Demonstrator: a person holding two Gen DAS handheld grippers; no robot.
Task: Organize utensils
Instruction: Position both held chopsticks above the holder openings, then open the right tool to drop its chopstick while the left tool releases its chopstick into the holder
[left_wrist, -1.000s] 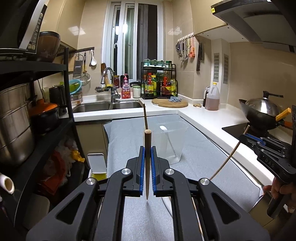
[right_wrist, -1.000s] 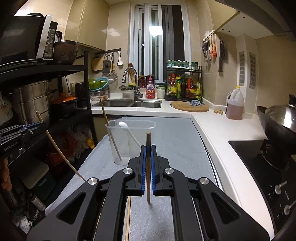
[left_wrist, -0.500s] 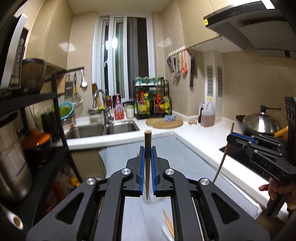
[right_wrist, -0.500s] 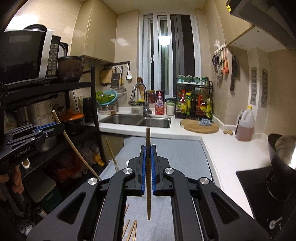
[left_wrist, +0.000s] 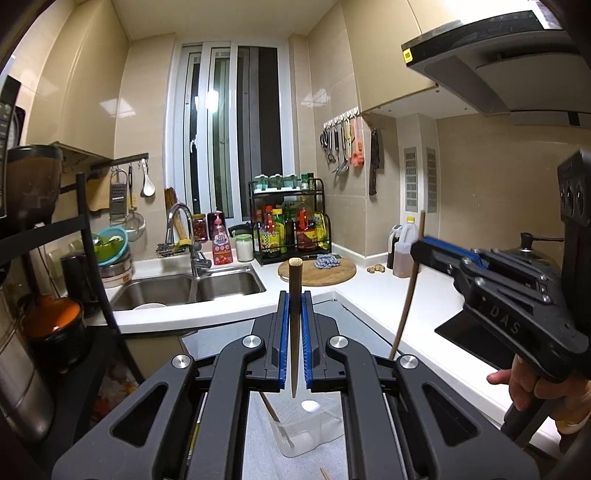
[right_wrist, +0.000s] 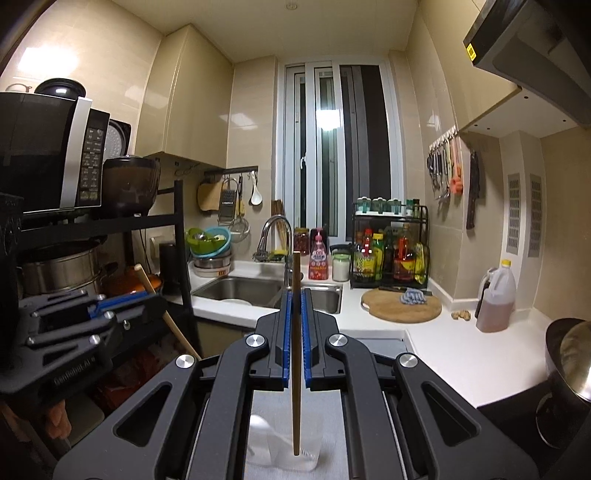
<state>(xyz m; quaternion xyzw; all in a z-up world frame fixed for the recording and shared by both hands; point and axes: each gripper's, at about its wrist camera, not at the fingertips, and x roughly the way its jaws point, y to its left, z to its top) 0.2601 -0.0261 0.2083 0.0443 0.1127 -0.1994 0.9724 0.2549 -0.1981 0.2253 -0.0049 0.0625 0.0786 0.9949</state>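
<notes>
Now each chopstick rides higher than a second ago: the dark chopstick (left_wrist: 294, 325) stands upright, pinched between the blue pads of the left gripper (left_wrist: 294, 332), and the lighter chopstick (right_wrist: 296, 350) is clamped the same way in the right gripper (right_wrist: 296, 339). Both have risen, so the clear container (left_wrist: 306, 428), which earlier sat out ahead on the grey mat (left_wrist: 258, 454), now lies low beneath the left gripper's jaws, a white spoon (left_wrist: 310, 406) and another stick already inside. Probably the lift clears the rim for dropping both tips in. Beyond lie the sink (left_wrist: 184, 291) and the cutting board (left_wrist: 325, 273)
</notes>
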